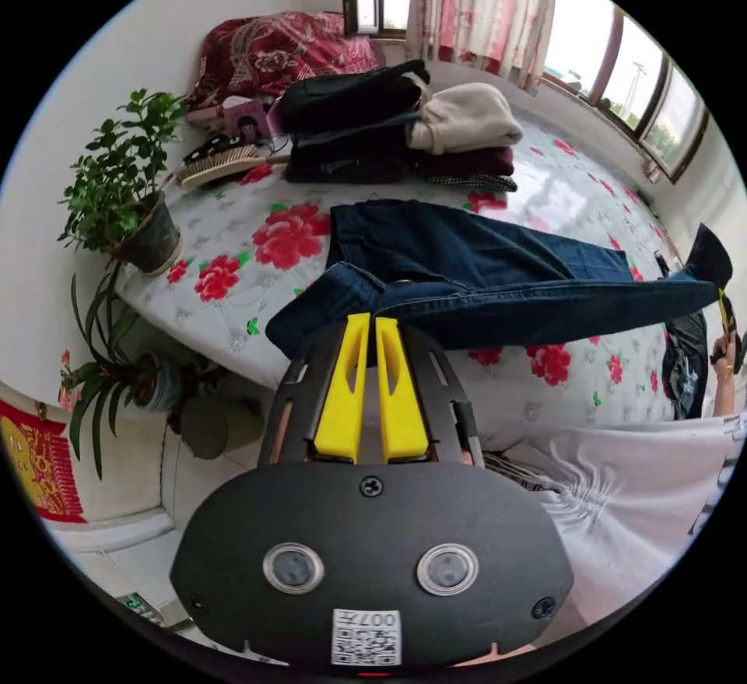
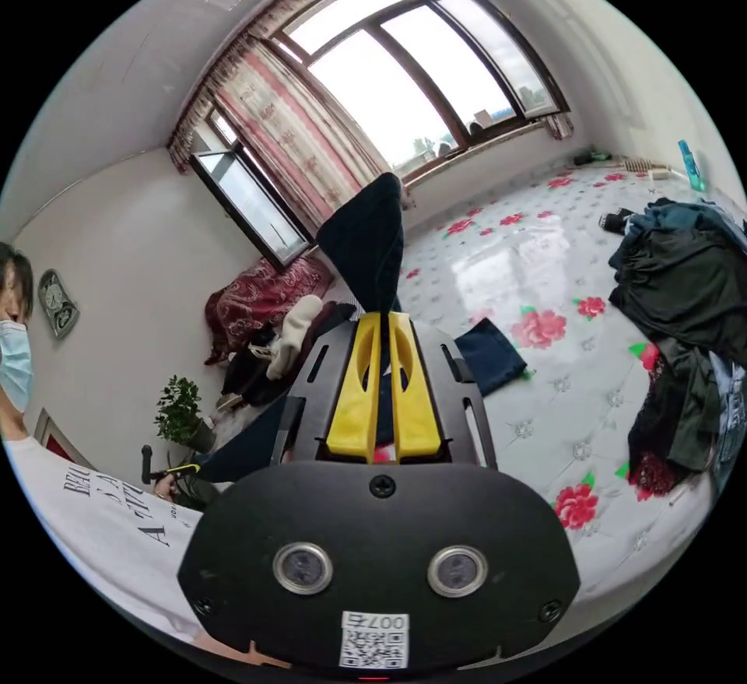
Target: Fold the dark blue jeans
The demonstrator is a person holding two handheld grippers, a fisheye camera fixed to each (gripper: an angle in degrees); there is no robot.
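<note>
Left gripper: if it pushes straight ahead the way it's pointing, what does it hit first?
The jeans it already clamps at the waist. Beyond that fold lies the other half of the jeans on the flowered bed, then probably the stack of folded clothes; depth is hard to judge through the fisheye.

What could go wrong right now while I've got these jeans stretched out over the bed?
1. The left gripper pinches just the waistband edge of the dark blue jeans; it might slip free.
2. The right gripper holds a leg end, and the other leg lies loose, so the fold may come out crooked.
3. Swinging denim could brush the potted plant at the bed corner.
</note>
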